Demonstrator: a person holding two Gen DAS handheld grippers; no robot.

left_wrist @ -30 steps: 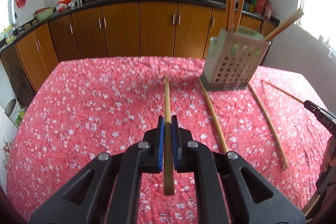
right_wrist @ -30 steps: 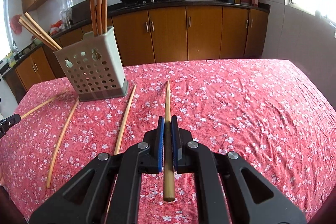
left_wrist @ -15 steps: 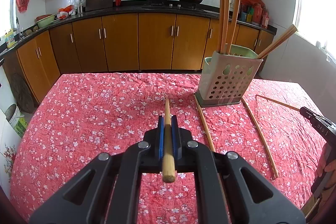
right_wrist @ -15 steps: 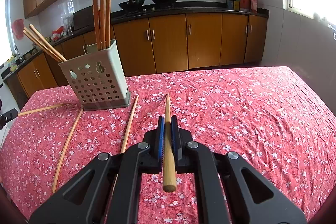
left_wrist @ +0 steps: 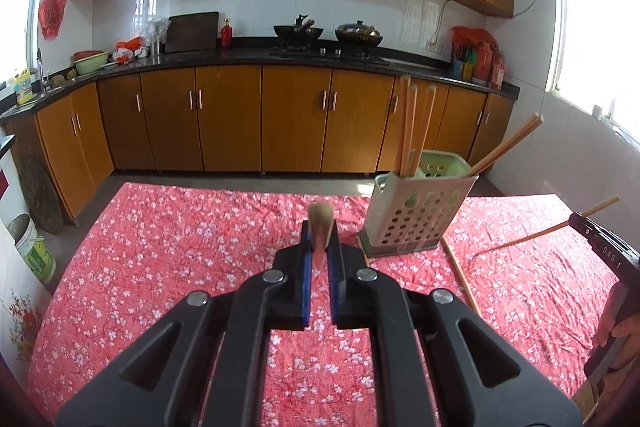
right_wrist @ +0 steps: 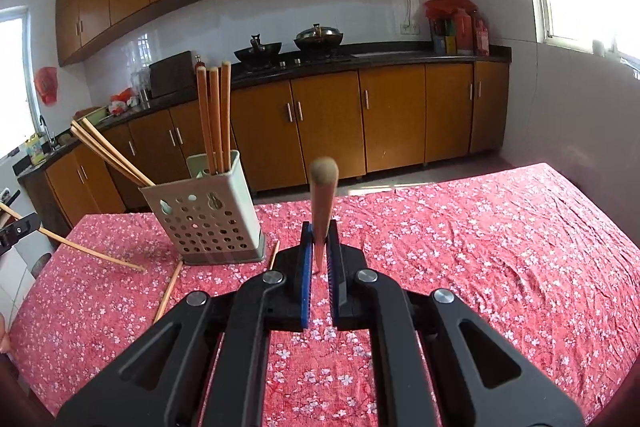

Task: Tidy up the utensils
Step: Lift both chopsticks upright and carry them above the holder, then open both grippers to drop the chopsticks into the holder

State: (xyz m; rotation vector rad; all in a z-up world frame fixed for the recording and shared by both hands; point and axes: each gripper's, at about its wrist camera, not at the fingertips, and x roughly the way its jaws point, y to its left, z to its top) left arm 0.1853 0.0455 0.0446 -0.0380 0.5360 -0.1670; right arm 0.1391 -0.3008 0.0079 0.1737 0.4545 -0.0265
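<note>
In the left wrist view my left gripper (left_wrist: 320, 229) is shut on a wooden chopstick (left_wrist: 320, 215), whose butt end points up at the camera. The pale perforated holder (left_wrist: 416, 215) stands ahead to the right with several chopsticks upright or leaning in it. In the right wrist view my right gripper (right_wrist: 320, 231) is shut on another chopstick (right_wrist: 323, 193), tilted the same way. There the holder (right_wrist: 208, 219) stands ahead to the left. Each view catches the other gripper at its edge, with its chopstick slanting down toward the cloth.
A red flowered cloth (left_wrist: 180, 247) covers the table. Loose chopsticks lie by the holder's base (left_wrist: 460, 275), (right_wrist: 168, 291), (right_wrist: 274, 254). A hand (left_wrist: 618, 327) shows at the right edge. Kitchen cabinets (left_wrist: 296, 119) and a counter with pans run behind the table.
Both grippers have risen and tipped upward. Each held chopstick has come off the cloth, its butt end swinging up toward the camera. The holder now sits lower in both views.
</note>
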